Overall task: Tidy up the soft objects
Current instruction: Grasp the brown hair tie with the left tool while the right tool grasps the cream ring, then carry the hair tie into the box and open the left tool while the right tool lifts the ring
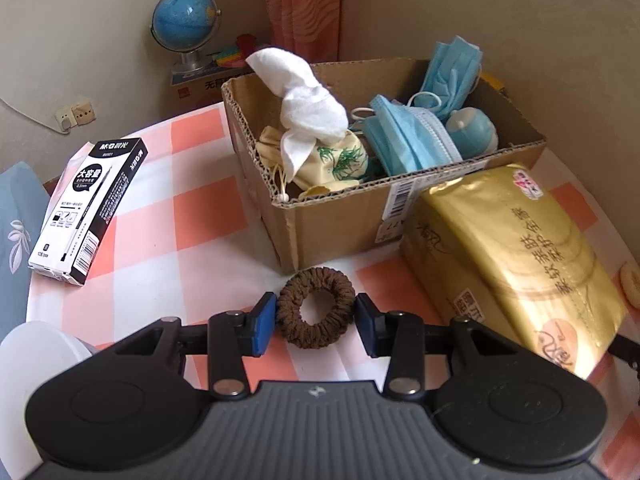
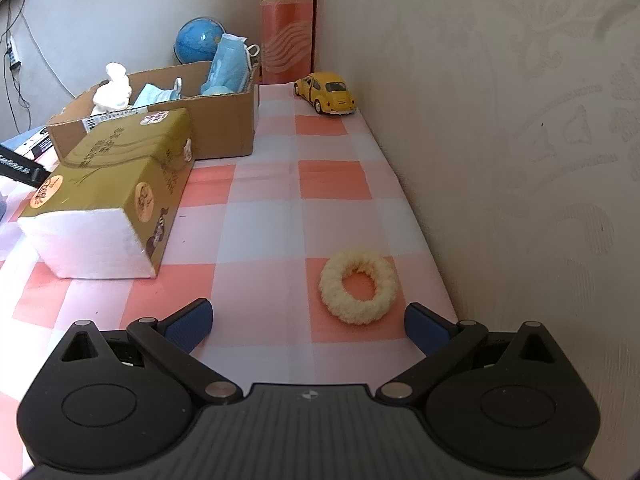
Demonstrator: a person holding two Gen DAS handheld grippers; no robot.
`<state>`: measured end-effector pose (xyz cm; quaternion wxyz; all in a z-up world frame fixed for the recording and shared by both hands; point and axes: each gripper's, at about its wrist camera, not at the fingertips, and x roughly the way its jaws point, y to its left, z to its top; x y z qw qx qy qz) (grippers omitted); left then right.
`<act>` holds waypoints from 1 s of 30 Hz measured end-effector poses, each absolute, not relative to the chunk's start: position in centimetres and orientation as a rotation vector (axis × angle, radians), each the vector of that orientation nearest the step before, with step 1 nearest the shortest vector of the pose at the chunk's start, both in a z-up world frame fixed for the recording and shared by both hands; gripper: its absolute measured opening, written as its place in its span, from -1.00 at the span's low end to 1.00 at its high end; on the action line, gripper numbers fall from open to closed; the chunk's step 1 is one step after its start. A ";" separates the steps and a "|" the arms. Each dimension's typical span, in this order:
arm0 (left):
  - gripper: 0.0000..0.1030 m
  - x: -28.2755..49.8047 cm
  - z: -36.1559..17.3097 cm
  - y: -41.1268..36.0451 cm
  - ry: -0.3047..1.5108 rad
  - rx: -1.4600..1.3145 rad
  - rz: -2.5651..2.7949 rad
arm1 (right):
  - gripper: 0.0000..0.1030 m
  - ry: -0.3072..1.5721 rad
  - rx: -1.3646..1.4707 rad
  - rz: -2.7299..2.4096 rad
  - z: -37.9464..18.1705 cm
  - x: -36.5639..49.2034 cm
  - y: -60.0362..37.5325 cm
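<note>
Checked pink-and-white tabletop (image 2: pixel 264 184), set against a pale papered wall. Left hand-held gripper (image 1: pixel 316 318): blue pads on either flank of a brown scrunchie (image 1: pixel 316 307), which lies on the cloth; the pads look to be just meeting its sides, though a firm clamp cannot be told. Directly beyond it: open cardboard box (image 1: pixel 332 228) holding a white cloth (image 1: pixel 310 110), a printed drawstring pouch (image 1: pixel 340 160) and blue face masks (image 1: pixel 412 136). Beside the box: gold tissue pack (image 1: pixel 516 256); further left, a black-and-white pen box (image 1: pixel 88 204); behind, a globe (image 1: pixel 185 20). Right hand-held gripper (image 2: pixel 308 326): fingers wide apart, holding nothing. A cream scrunchie (image 2: pixel 358 286) lies just ahead, nearer its right finger, close to the tabletop edge by the wall. Far corner: yellow toy car (image 2: pixel 326 92). Step in hand, by judgement: gathering the brown scrunchie. Next move calls for squeezing fully, lifting over the near wall of the box, and releasing inside.
</note>
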<state>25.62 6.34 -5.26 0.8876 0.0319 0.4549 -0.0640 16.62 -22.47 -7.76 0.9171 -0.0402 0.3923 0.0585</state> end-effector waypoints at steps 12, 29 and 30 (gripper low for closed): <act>-0.20 25.0 -4.8 6.2 0.938 0.076 -0.151 | 0.92 0.802 -0.066 0.132 -7.5 18.2 -23.1; -0.19 23.9 -4.0 5.8 0.925 0.089 -0.173 | -0.03 0.796 -0.072 0.085 -6.2 17.4 -24.3; -0.20 23.9 -3.9 5.8 0.924 0.092 -0.174 | -0.05 0.795 -0.070 0.086 -6.1 17.3 -24.4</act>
